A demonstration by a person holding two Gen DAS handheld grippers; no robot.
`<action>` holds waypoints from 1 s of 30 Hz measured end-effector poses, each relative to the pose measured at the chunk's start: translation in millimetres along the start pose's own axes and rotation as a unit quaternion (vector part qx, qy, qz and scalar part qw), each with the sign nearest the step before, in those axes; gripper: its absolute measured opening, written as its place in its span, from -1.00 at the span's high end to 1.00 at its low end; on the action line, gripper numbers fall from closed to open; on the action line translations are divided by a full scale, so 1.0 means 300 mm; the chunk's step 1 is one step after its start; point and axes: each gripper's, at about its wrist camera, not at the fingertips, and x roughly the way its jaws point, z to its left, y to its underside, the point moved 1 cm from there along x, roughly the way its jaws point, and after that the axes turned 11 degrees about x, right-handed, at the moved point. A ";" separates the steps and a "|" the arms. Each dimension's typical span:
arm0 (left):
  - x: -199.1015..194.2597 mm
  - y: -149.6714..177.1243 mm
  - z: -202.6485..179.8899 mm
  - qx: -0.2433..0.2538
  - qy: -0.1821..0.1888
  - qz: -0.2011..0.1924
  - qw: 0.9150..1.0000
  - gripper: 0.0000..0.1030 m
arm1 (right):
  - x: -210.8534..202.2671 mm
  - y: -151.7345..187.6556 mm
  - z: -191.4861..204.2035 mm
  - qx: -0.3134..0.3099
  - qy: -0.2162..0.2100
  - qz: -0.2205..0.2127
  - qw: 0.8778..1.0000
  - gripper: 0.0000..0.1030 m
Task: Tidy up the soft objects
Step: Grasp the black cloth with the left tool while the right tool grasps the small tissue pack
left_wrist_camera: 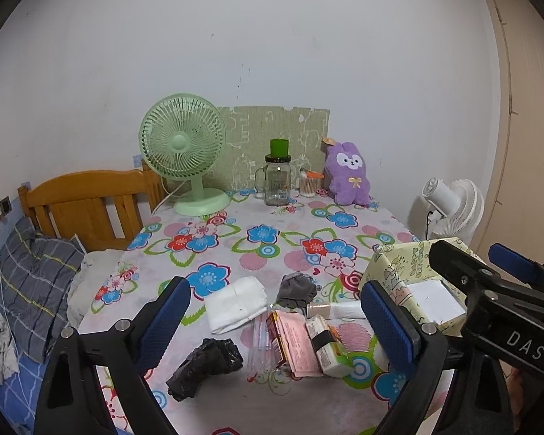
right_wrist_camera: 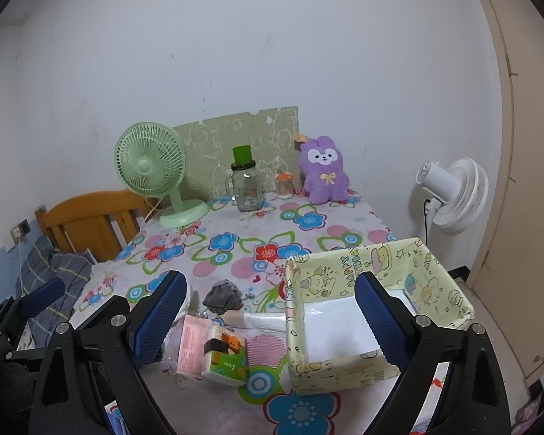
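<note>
I see both tools held above the flowered table (left_wrist_camera: pixel 257 217), left gripper (left_wrist_camera: pixel 275 320) and right gripper (right_wrist_camera: pixel 272 317) each spread wide, nothing between the pads. White folded cloth (left_wrist_camera: pixel 235 302), grey bundle (left_wrist_camera: pixel 296 294) and black crumpled bag (left_wrist_camera: pixel 206 364) lie near the front edge. My right finger hides part of the yellow box (right_wrist_camera: pixel 344 373); its contents read only as white.

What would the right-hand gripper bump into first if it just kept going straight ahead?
Probably the yellow gift box: the open right gripper points down toward the table, with the box's near-left wall between its fingers. Depth is hard to judge, so the tissue pack could come first.
</note>
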 end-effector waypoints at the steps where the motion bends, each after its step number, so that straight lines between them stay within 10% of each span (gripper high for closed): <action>1: 0.004 0.006 0.002 -0.001 0.002 0.001 1.000 -0.85 | 0.005 0.004 0.002 0.000 0.000 -0.001 1.000 -0.84; 30: 0.222 0.169 0.075 -0.003 0.017 0.095 0.995 -0.74 | 0.252 0.177 0.113 -0.018 -0.011 0.092 0.996 -0.69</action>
